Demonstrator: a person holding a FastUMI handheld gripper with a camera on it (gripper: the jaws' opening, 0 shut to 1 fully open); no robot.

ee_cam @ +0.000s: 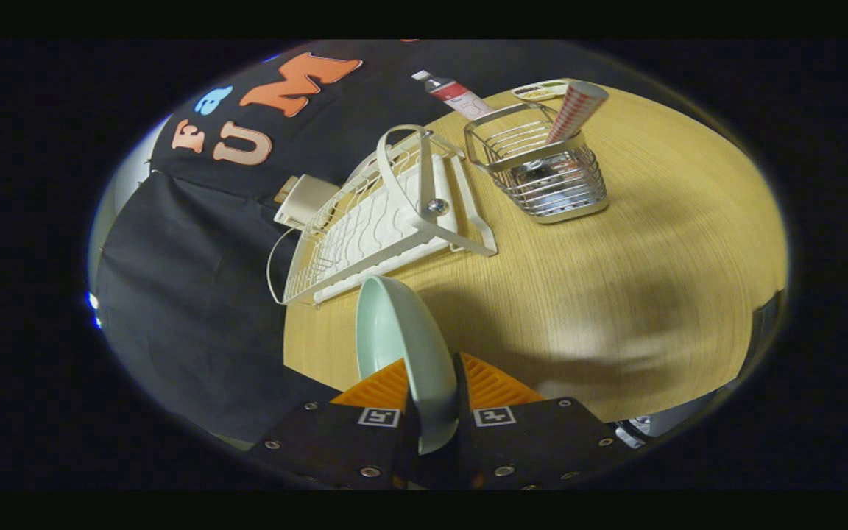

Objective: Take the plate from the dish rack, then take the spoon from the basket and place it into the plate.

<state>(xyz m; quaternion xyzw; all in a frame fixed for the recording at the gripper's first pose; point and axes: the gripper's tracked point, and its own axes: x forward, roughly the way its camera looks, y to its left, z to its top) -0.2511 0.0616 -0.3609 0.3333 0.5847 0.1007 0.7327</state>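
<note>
A pale green plate (402, 338) stands on edge between my two orange fingers, and my gripper (431, 383) is shut on its rim, holding it above the wooden table (615, 294). Beyond the plate lies the white wire dish rack (387, 213), with nothing in it. Further off and to the right of the rack stands a metal wire basket (542, 173). A red-and-white checked handle (577, 110) sticks up out of the basket; I cannot tell whether it is the spoon.
A bottle with a red label (453, 94) lies beyond the rack and basket, next to a small flat dish (542, 90). A beige box (305, 199) sits behind the rack at the table's edge. Open tabletop lies right of the plate.
</note>
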